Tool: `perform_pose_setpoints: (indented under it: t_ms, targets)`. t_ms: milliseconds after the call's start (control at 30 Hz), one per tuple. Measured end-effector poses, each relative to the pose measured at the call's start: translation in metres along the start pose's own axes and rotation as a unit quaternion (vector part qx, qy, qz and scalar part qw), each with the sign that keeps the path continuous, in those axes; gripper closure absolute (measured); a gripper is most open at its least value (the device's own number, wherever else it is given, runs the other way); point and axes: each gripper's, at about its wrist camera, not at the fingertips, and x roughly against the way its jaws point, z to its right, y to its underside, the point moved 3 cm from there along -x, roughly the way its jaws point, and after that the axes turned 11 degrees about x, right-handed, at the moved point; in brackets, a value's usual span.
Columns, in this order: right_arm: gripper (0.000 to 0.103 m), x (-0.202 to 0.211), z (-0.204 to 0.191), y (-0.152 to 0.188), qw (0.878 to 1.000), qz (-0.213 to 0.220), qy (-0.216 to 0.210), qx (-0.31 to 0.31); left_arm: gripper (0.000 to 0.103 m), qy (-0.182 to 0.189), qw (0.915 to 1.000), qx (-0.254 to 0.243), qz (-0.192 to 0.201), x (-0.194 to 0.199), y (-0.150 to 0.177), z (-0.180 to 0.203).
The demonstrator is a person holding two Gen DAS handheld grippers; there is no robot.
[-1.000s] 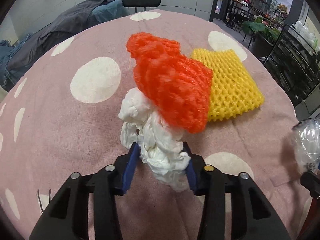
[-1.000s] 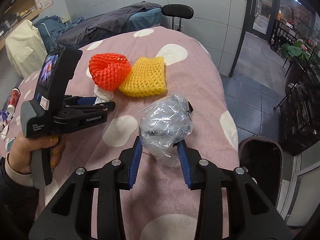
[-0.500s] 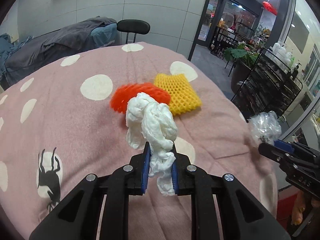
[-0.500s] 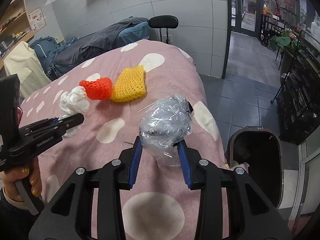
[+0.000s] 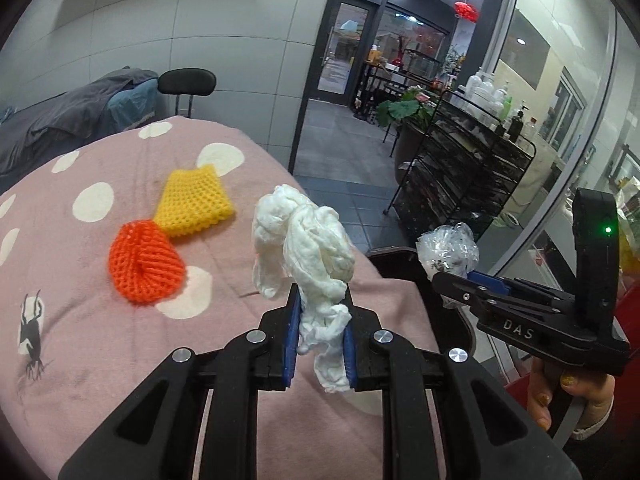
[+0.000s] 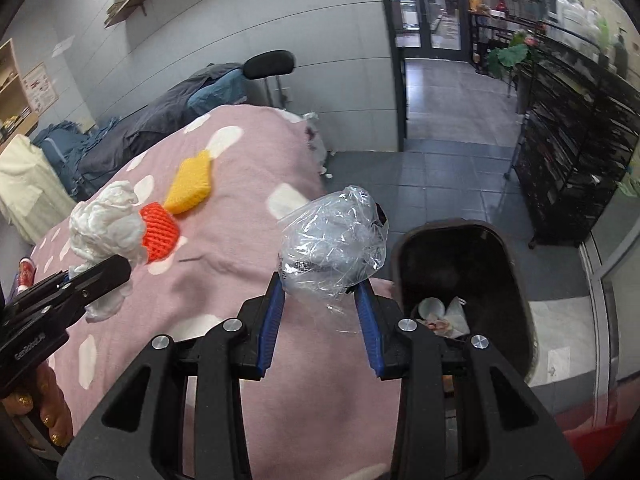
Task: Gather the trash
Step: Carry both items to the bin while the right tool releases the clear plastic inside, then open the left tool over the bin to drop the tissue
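Observation:
My left gripper [image 5: 320, 320] is shut on a crumpled white tissue wad [image 5: 304, 240] and holds it above the pink dotted table's right edge. It also shows in the right wrist view [image 6: 106, 228]. My right gripper [image 6: 320, 308] is shut on a crumpled clear plastic wrap [image 6: 332, 244], held near the open dark trash bin [image 6: 516, 280]; the wrap also shows in the left wrist view [image 5: 448, 250]. An orange foam net [image 5: 144, 264] and a yellow foam net [image 5: 194, 200] lie on the table.
The bin stands on the floor just right of the pink table [image 6: 224, 272] and holds some trash. A black wire shelf rack [image 6: 576, 144] stands at the far right. A chair [image 5: 188, 84] and a dark blanket heap lie behind the table.
Both grippers have lifted and swung right toward the bin with their loads. The tissue is off the table; the nets now lie farther back and left.

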Motion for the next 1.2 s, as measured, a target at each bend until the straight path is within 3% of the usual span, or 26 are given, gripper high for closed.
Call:
perform_pose_setpoints:
  t_ms: [267,533,667,900,1200]
  targets:
    - [0.066,-0.002,0.066,0.034,0.997,-0.020,0.054,-0.058,0.085,0.041,0.9982,-0.035,-0.026,-0.022,0.021,0.049]
    - [0.062,-0.042,0.119,0.075,0.988,-0.069,0.074,-0.117,0.085,0.063,0.9938,-0.076,-0.051,-0.046,0.033,0.085]
    - [0.047,-0.063,0.135,0.091,0.982,-0.090,0.091,-0.138,0.085,0.065,0.9912,-0.096,-0.064,-0.057,0.041,0.099]
    - [0.047,-0.065,0.155,0.111,0.977,-0.100,0.102,-0.156,0.085,0.070,0.9862,-0.119,-0.091,-0.079,0.053,0.121]
    - [0.038,-0.046,0.171,0.122,0.972,-0.089,0.126,-0.179,0.085,0.069,0.9784,-0.146,-0.129,-0.115,0.066,0.149]
